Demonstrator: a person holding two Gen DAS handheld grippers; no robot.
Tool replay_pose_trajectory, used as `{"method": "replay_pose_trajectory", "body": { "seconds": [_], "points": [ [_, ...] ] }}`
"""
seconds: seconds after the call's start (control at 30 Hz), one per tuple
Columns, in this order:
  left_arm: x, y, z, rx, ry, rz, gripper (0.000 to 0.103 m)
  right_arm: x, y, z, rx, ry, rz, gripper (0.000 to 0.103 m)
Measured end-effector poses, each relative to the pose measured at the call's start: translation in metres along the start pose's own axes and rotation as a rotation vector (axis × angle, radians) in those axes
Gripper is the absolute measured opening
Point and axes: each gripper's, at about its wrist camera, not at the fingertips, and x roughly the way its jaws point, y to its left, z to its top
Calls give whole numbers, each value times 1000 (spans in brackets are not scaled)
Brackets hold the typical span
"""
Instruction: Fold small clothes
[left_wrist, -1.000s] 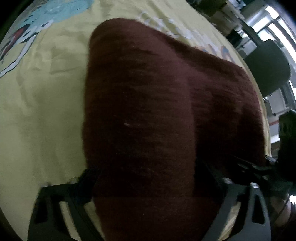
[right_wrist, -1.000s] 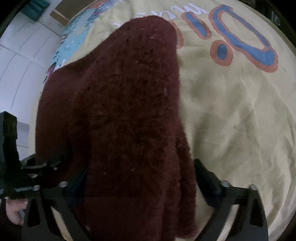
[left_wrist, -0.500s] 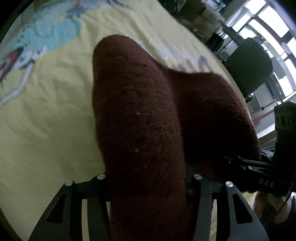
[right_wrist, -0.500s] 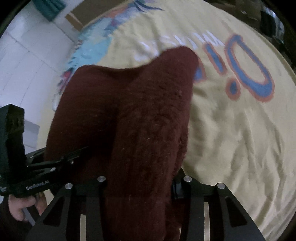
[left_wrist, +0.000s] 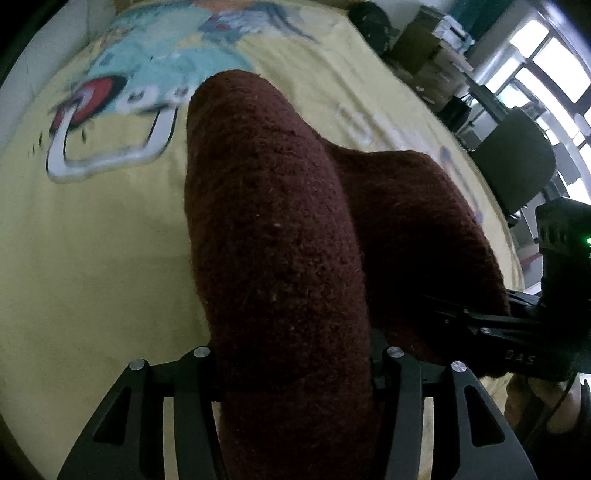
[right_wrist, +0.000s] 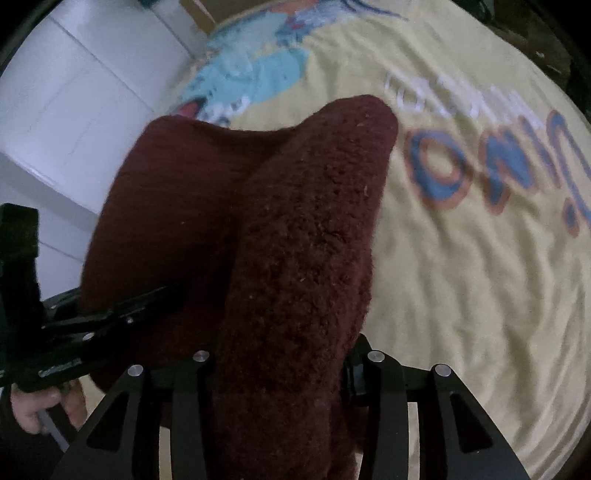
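- Left gripper (left_wrist: 295, 369): fingers, just closed in, clamp the maroon knit garment (left_wrist: 280, 229).
- Right gripper (right_wrist: 280, 365), at three o'clock, grips it likewise above the yellow sheet (right_wrist: 461, 277).

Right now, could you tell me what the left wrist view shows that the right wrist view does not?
Only the left wrist view shows the bright windows, a dark chair and stacked boxes. Only the right wrist view shows the white wall and the blue and orange lettering on the sheet. Both share the maroon knit garment, clamped by the left tool and the right tool, over the yellow printed sheet.
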Motion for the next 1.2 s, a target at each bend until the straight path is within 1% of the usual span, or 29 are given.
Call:
{"method": "replay_pose_trajectory", "body": {
  "seconds": [0.07,0.1,0.13,0.17,0.2,0.23,0.27,0.3,0.33,0.4,0.47,0.5,0.53,0.57,0.6,0.63,0.67,0.7,0.77,0.87,1.0,1.07,1.17,1.2],
  "points": [
    [16,9,-10,-24,27,7,50,20,-1,-8,-1,34,-46,49],
    [24,12,-17,-34,30,20,57,26,-3,-14,-10,29,-69,54],
    [28,14,-20,-38,25,32,66,28,-3,-17,-16,18,-73,58],
    [30,15,-23,-44,17,40,69,28,-4,-19,-17,6,-75,62],
    [31,17,-25,-60,4,42,73,28,-5,-20,-22,1,-85,70],
    [31,19,-25,-78,-1,44,80,28,-5,-22,-33,-2,-101,77],
    [31,20,-25,-97,-4,49,83,26,-5,-24,-42,-9,-117,80],
    [33,19,-25,-113,-2,57,88,26,-5,-22,-49,-17,-131,82],
    [32,20,-26,-120,-1,59,90,25,-5,-22,-48,-20,-126,82],
    [23,18,-24,-117,-16,63,90,20,-6,-24,-50,-32,-126,82],
    [12,18,-24,-97,-29,75,89,7,-4,-27,-66,-62,-143,82],
    [6,14,-23,-84,-43,84,92,-1,-2,-26,-72,-78,-152,83],
    [2,12,-22,-78,-51,95,99,-8,-2,-28,-77,-94,-159,83],
    [-1,10,-21,-74,-59,104,102,-17,0,-31,-81,-114,-167,84],
    [-8,9,-22,-71,-70,114,102,-24,0,-32,-86,-138,-176,88],
    [-11,6,-21,-70,-77,125,102,-29,1,-33,-91,-153,-182,96],
    [-18,5,-22,-70,-93,139,102,-33,2,-35,-100,-166,-190,101],
    [-23,8,-25,-67,-107,143,102,-36,3,-37,-107,-176,-194,103],
    [-30,7,-31,-60,-127,150,102,-38,2,-41,-113,-185,-207,103],
    [-31,9,-32,-33,-120,186,102,-36,-6,-47,-95,-200,-220,103],
    [-12,16,-36,-12,-103,270,102,-24,-24,-52,-55,-183,-241,103],
    [-7,23,-42,-11,-111,270,102,-19,-34,-56,-38,-179,-250,103],
    [5,28,-54,29,-131,300,103,-8,-47,-62,-11,-171,-227,103],
    [9,30,-58,27,-143,296,103,-6,-50,-64,-8,-174,-221,103]
  ]
}}
